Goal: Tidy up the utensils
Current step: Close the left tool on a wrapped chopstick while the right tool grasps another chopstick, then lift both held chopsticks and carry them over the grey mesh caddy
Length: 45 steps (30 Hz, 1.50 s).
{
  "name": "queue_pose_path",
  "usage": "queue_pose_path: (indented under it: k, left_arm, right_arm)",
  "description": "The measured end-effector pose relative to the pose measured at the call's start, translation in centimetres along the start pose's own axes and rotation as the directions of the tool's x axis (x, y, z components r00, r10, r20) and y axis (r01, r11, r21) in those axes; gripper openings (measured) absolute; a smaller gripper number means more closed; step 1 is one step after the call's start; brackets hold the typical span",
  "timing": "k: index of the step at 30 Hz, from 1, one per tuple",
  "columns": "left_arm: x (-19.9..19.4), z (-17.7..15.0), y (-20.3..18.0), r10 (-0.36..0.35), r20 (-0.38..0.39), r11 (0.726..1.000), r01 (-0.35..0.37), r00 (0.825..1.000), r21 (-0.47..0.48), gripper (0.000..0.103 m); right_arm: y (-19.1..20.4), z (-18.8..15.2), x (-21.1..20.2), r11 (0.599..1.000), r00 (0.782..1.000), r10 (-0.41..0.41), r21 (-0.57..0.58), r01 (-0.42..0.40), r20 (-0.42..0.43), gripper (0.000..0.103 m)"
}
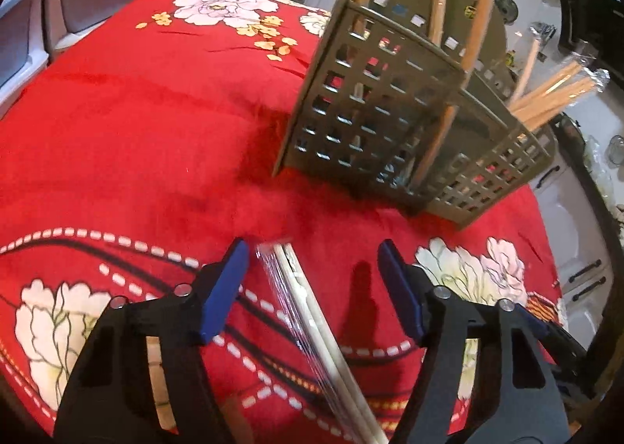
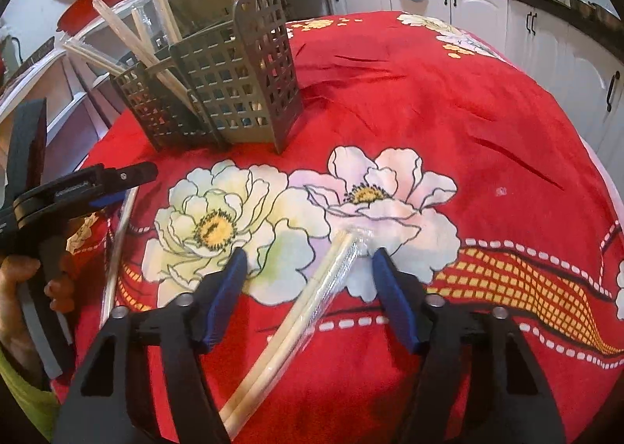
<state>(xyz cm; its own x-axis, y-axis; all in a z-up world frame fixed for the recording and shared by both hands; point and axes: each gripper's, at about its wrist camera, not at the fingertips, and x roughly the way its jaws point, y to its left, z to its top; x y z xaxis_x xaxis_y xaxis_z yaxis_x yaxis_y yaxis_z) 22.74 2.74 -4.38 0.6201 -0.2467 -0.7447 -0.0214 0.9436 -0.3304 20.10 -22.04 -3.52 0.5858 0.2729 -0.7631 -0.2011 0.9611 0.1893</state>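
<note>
Hand-held gripper (image 2: 308, 258) half-open astride wrapped chopsticks (image 2: 312, 299)

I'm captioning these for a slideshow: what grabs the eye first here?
The bright red floral tablecloth fills both views. A grey lattice utensil caddy bristling with chopsticks stands at its far side. Nearer, each open gripper, left and right, straddles a plastic-wrapped chopstick pair lying flat.

Both views are brightly and evenly lit from overhead, with the red tablecloth (image 1: 156, 100) strongly saturated. The utensil caddy (image 1: 390, 104) casts a soft dark shadow on the cloth just left of its base. Fisheye bending and black corner vignetting mark all edges; background beyond the caddy is soft, with slight motion blur.
</note>
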Motion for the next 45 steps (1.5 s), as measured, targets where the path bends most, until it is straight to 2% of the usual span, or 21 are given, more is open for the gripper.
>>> queue_pose_path:
  k: [2, 6, 8, 13, 15, 20, 28, 35, 45]
  left_arm:
    - [0.2, 0.2, -0.2, 0.027, 0.006, 1.000, -0.027, 1.000, 0.010, 0.048]
    - [0.5, 0.4, -0.3, 0.032, 0.011, 0.999, -0.032, 0.999, 0.018, 0.044]
    - [0.4, 0.4, -0.1, 0.035, 0.015, 0.999, -0.036, 0.999, 0.007, 0.035]
    - [0.9, 1.0, 0.7, 0.035, 0.021, 0.999, -0.035, 0.999, -0.013, 0.025]
    - [1.0, 1.2, 1.0, 0.020, 0.024, 1.000, -0.020, 0.999, -0.025, 0.024]
    - [1.1, 1.4, 2.1, -0.007, 0.032, 0.997, 0.009, 0.999, -0.075, 0.011]
    - [0.0, 0.9, 2.3, -0.063, 0.063, 0.993, 0.069, 0.996, -0.092, 0.000]
    - [-3.3, 0.3, 1.0, -0.095, 0.142, 0.993, 0.105, 0.985, -0.062, 0.000]
    - [-9.1, 0.5, -1.8, -0.187, 0.253, 0.982, 0.190, 0.949, 0.013, 0.000]
  right_arm:
    - [0.0, 0.2, 0.2, 1.000, 1.000, -0.003, 0.001, 0.003, 0.002, 0.048]
    - [-0.2, 0.7, 0.6, 1.000, 1.000, -0.008, 0.001, 0.008, 0.008, 0.029]
    - [-0.4, 0.9, 0.7, 1.000, 1.000, 0.000, 0.003, 0.000, 0.011, 0.024]
    - [-0.7, 1.4, 1.1, 0.997, 0.998, 0.070, 0.024, -0.070, 0.004, 0.010]
    - [-0.8, 1.5, 1.1, 0.996, 0.996, 0.085, 0.030, -0.085, 0.004, 0.009]
    - [-0.6, 1.8, 1.0, 0.982, 0.984, 0.180, 0.060, -0.180, 0.010, 0.007]
    - [1.1, 2.2, -1.1, 0.977, 0.975, 0.213, 0.018, -0.214, 0.061, 0.006]
    - [2.5, 2.8, -3.6, 0.974, 0.966, 0.228, -0.033, -0.226, 0.124, 0.006]
    - [3.9, 3.6, -7.6, 0.969, 0.945, 0.242, -0.096, -0.226, 0.220, 0.006]
